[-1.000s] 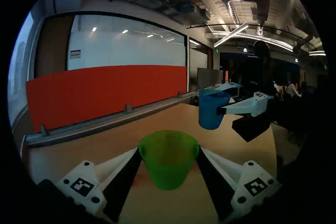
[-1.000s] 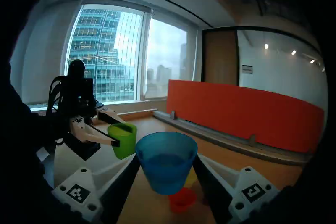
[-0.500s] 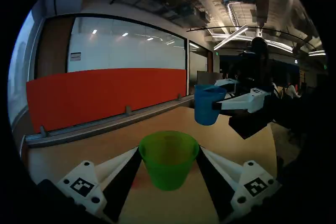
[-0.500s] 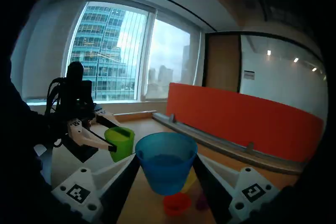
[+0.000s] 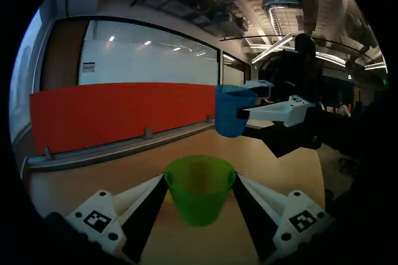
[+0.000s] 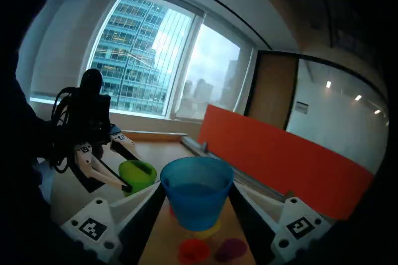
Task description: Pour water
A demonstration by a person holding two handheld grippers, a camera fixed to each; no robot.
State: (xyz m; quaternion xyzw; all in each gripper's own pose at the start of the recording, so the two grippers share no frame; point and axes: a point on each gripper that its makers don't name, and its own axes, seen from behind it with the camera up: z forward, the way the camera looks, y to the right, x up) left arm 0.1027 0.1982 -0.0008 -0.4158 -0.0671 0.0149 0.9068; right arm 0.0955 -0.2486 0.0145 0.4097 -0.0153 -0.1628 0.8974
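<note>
An orange partition (image 5: 124,111) edges the wooden table (image 5: 99,170); a red cup (image 6: 193,251) sits beside a purple cup (image 6: 230,249).

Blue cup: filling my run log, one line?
left hand-held gripper shut on green cup | right hand-held gripper shut on blue cup, upright | not pouring

blue cup (image 5: 230,112) raised, nearer green cup (image 5: 200,195)

Left tongs (image 5: 199,181), right tongs (image 6: 197,186): both clamped.
</note>
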